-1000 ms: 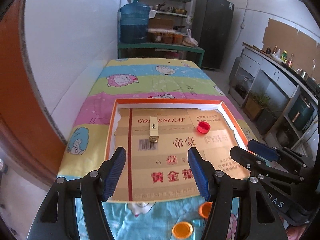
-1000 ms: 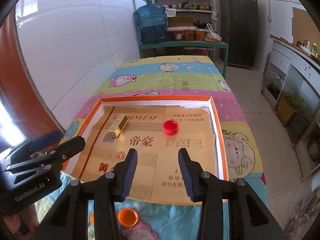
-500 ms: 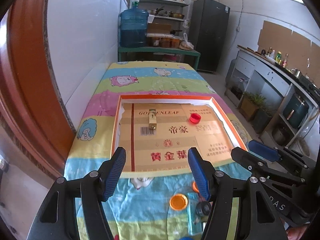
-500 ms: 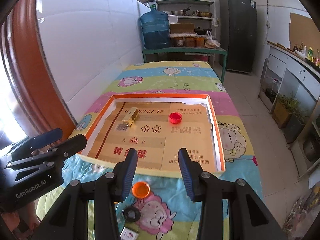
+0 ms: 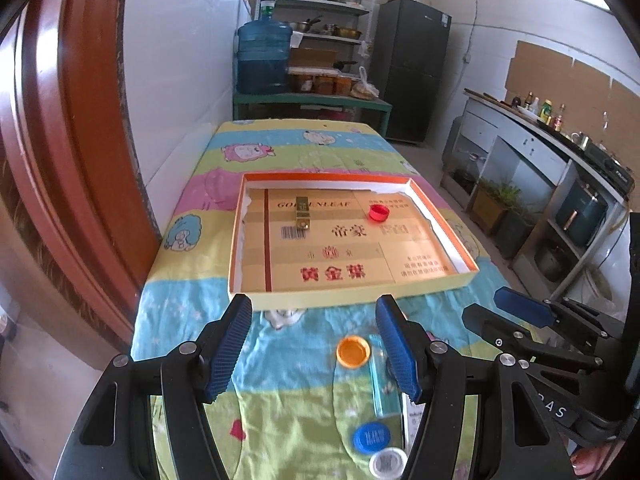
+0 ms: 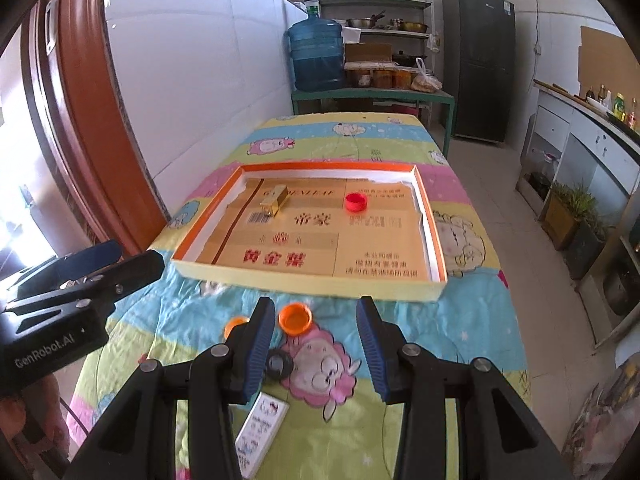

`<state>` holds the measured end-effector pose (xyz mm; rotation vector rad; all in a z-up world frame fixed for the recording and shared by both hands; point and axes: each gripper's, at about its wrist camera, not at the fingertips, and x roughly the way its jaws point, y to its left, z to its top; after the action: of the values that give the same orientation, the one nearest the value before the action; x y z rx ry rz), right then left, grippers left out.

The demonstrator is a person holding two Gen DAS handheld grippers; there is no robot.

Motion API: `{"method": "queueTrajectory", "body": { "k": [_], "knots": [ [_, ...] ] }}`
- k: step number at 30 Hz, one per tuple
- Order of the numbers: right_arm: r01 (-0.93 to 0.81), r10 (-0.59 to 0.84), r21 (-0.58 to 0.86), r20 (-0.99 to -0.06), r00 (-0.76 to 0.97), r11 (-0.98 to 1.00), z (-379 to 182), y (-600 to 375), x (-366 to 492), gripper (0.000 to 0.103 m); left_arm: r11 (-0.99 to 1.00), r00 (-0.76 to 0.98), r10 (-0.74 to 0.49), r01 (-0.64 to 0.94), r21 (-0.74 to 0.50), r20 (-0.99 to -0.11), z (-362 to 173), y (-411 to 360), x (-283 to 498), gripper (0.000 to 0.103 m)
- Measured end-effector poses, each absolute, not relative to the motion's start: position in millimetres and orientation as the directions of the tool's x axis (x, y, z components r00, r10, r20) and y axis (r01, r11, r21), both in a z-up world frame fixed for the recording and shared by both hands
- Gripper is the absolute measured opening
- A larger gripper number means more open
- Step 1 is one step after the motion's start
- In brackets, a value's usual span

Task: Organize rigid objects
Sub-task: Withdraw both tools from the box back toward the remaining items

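Observation:
A shallow orange-rimmed box (image 5: 320, 298) (image 6: 304, 280) lined with printed cardboard lies on the cartoon-print cloth. Inside it are a small gold block (image 5: 302, 211) (image 6: 276, 200) and a red cap (image 5: 378, 213) (image 6: 356, 202). My left gripper (image 5: 314, 312) hangs open and empty over the cloth, just short of the box's near wall. My right gripper (image 6: 316, 308) is also open and holds nothing. An orange cap (image 6: 295, 319) (image 5: 353, 352) lies on the cloth below and between its fingers.
Loose on the near cloth lie a second orange cap (image 6: 234, 325), a black ring (image 6: 279, 364), a printed card (image 6: 262, 424), a clear blue stick (image 5: 382, 380), a blue cap (image 5: 371, 437) and a white cap (image 5: 387, 465). A white wall runs along the left.
Both grippers have drawn back from over the box toward the near end of the table. The box now looks smaller, and more loose caps and a card have come into view.

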<state>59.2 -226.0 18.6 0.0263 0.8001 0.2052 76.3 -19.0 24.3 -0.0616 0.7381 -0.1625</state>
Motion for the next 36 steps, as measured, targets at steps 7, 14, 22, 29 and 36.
{"method": "queueTrajectory", "body": {
  "k": [7, 14, 22, 29, 36],
  "knots": [
    [-0.181, 0.199, 0.103, -0.718, 0.667, 0.978, 11.2, -228.2, 40.1, 0.042, 0.983, 0.732, -0.183, 0.130, -0.129, -0.657, 18.8, -16.2, 57.3, 0.066],
    [-0.242, 0.244, 0.108, -0.717, 0.653, 0.964, 4.8, -226.0, 19.8, 0.042, 0.982, 0.740, -0.191, 0.134, -0.137, -0.645, 14.9, -12.5, 39.2, 0.066],
    [-0.399, 0.343, 0.117, -0.752, 0.563, 0.910, -15.0, -215.5, -4.2, 0.042, 0.981, 0.732, -0.194, 0.133, -0.143, -0.653, 2.4, -7.8, 29.8, 0.066],
    [-0.609, 0.452, 0.137, -0.796, 0.402, 0.782, -33.9, -205.7, -25.3, 0.042, 0.980, 0.720, -0.196, 0.124, -0.154, -0.665, -5.9, -4.2, 27.9, 0.066],
    [-0.753, 0.479, 0.111, -0.829, 0.289, 0.648, -44.5, -189.8, -38.0, 0.042, 0.981, 0.708, -0.193, 0.115, -0.159, -0.679, -12.4, -1.9, 29.0, 0.066]
  ]
}}
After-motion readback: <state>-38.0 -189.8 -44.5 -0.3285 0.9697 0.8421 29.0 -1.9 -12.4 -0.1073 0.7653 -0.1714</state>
